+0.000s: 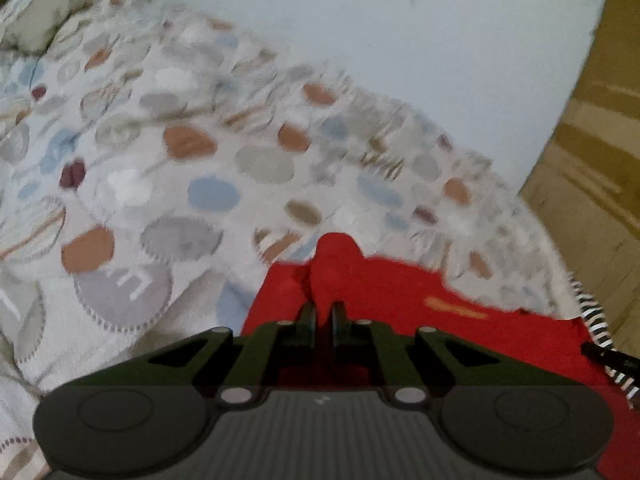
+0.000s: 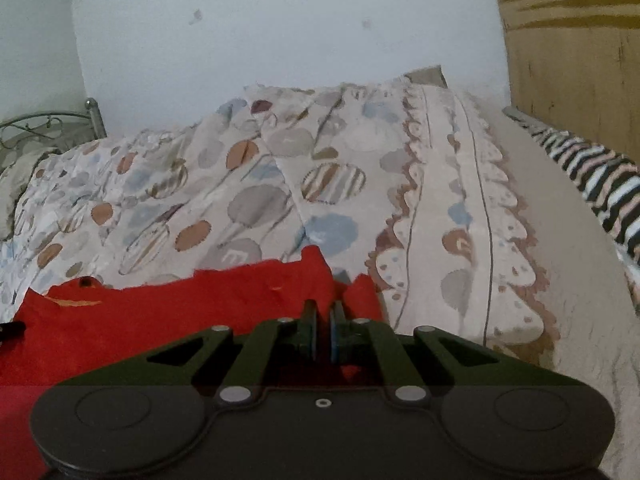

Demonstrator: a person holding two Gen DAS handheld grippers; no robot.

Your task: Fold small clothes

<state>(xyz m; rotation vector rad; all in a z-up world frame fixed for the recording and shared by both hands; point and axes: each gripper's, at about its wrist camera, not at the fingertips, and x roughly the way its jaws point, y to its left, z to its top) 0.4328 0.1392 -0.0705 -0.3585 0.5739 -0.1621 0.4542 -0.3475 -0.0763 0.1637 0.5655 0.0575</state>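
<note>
A small red garment (image 1: pixel 400 288) is held up above a bed between both grippers. My left gripper (image 1: pixel 323 312) is shut on one corner of it, with a fold of red cloth sticking up past the fingers. My right gripper (image 2: pixel 323 312) is shut on the other corner of the red garment (image 2: pixel 200 308), which stretches away to the left in the right wrist view. The tip of the right gripper (image 1: pixel 608 354) shows at the right edge of the left wrist view. The left wrist view is blurred.
A bedspread (image 2: pixel 240 200) printed with coloured ovals covers the bed. A striped black-and-white garment (image 2: pixel 600 184) lies at the right side. A white wall (image 2: pixel 280 32) is behind, a wooden wardrobe (image 2: pixel 572 60) to the right, a metal headboard (image 2: pixel 48 128) at far left.
</note>
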